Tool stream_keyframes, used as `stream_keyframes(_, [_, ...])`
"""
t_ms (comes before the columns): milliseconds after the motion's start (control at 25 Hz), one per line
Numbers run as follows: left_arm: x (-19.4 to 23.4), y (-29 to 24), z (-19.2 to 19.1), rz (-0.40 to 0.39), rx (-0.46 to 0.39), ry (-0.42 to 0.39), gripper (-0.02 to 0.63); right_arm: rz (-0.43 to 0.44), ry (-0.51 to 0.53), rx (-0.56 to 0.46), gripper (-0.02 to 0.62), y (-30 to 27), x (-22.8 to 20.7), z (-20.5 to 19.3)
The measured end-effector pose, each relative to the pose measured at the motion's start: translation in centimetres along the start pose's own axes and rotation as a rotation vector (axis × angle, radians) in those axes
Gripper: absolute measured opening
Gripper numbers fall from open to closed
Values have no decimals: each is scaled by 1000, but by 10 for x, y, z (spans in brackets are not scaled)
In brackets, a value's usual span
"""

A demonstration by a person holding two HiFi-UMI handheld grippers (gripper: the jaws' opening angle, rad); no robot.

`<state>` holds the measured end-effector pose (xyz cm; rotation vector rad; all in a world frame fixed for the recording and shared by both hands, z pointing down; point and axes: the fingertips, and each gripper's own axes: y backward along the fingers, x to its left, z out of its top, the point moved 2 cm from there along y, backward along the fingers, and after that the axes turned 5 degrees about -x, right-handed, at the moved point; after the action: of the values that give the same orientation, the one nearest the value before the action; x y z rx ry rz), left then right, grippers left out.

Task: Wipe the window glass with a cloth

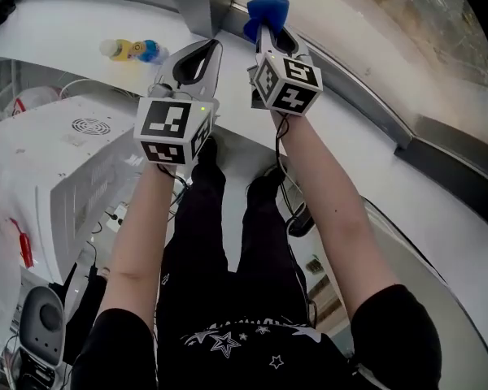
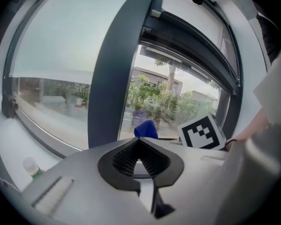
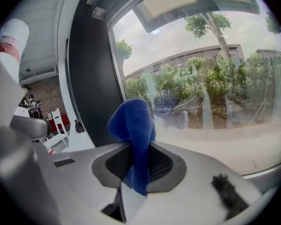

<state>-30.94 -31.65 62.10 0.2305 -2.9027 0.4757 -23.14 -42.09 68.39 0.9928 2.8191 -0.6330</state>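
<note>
A blue cloth [image 3: 133,135] is pinched in my right gripper [image 3: 136,165], its bunched top sticking up past the jaws. In the head view the blue cloth [image 1: 266,11] sits at the tip of the right gripper [image 1: 270,32], held up near the window glass [image 1: 390,23]. Through the right gripper view the glass [image 3: 210,93] fills the frame just beyond the cloth. My left gripper [image 1: 197,58] is beside it, to the left, shut with nothing between its jaws, pointing at the dark window post [image 2: 114,74]. The cloth [image 2: 146,130] peeks above the left gripper [image 2: 139,159].
A white sill [image 1: 73,31] runs below the window, with a small bottle [image 1: 132,50] lying on it at the left. A white appliance [image 1: 57,169] stands at the left of the person's legs. The dark window frame [image 1: 366,96] slants along the right.
</note>
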Motion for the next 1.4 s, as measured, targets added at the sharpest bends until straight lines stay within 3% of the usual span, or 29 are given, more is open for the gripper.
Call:
stream_keyframes(360, [31, -16, -5, -3, -3, 41, 8, -16, 1, 17, 75, -63, 11, -14])
stream_keyframes(760, [8, -28, -21, -25, 47, 12, 8, -30, 19, 44, 77, -42, -33, -25])
stream_keyframes(1160, [-88, -62, -31, -124, 86, -37, 8, -143, -10, 52, 77, 39, -136, -37])
stream_keyframes(1400, [-179, -87, -40, -252, 118, -89, 8, -246, -57, 42, 77, 107, -214, -41])
